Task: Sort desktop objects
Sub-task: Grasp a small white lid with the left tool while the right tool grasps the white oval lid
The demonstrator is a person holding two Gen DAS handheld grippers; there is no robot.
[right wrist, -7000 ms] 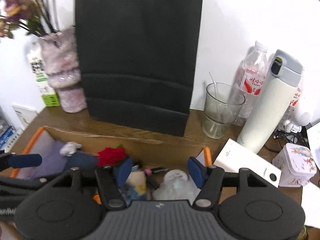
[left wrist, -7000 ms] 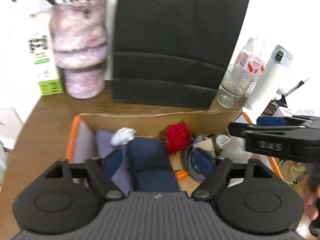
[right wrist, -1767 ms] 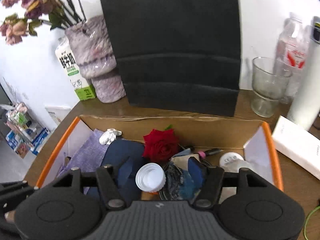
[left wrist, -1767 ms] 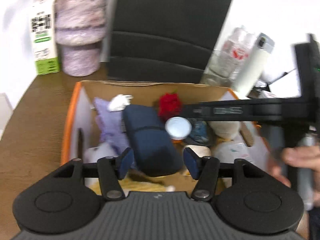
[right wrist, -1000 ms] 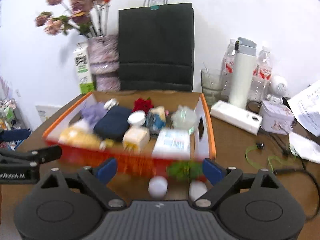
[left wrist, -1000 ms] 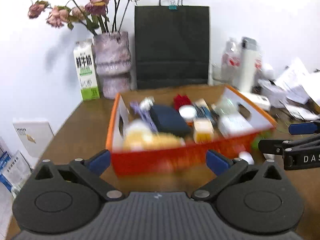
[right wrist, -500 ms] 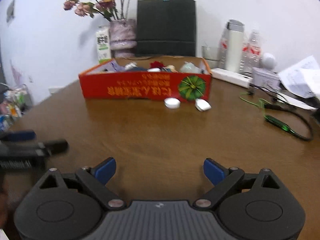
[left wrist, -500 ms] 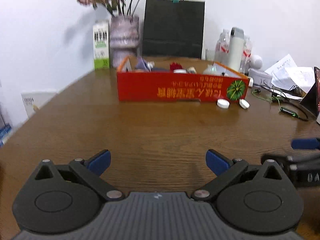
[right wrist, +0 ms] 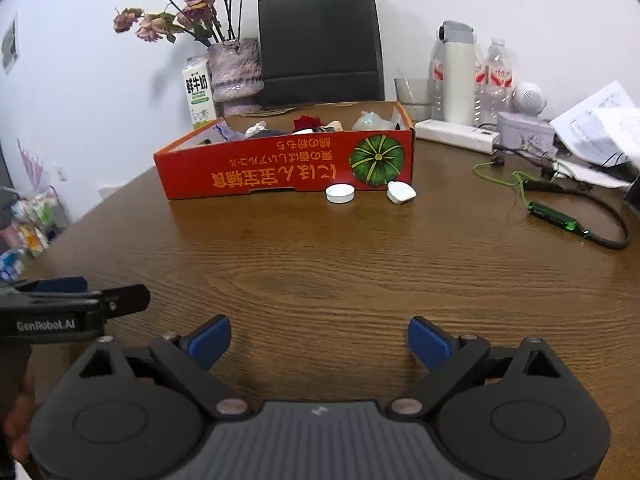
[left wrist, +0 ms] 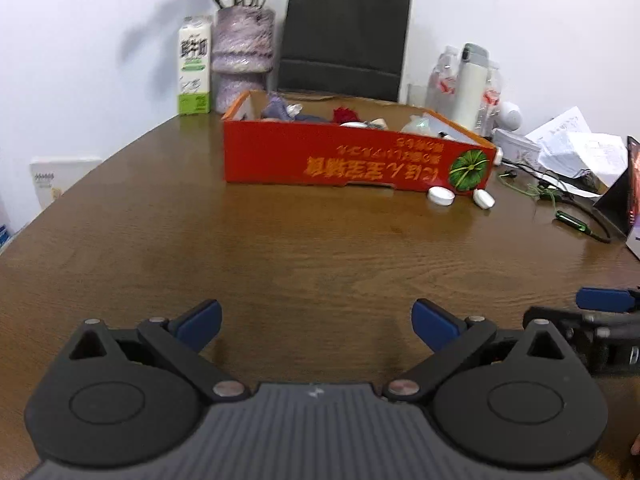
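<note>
We have pulled both tools back from the red box (right wrist: 284,160), now upper centre and well apart. Left gripper (left wrist: 316,322) and right gripper (right wrist: 318,342) gape wide, empty. Two white caps (right wrist: 340,193) remain outside; sorting looks nearly finished.

Office or home desk: wooden table (right wrist: 320,264) against white wall, black paper bag (right wrist: 320,40), dried-flower vase (right wrist: 234,68), milk carton (right wrist: 197,92), water bottles (right wrist: 496,76), loose papers (right wrist: 596,128), cables (right wrist: 576,216).

Left hand-held gripper (left wrist: 316,320) and right hand-held gripper (right wrist: 319,338) sit low, side by side, jaws spread wide, empty.
</note>
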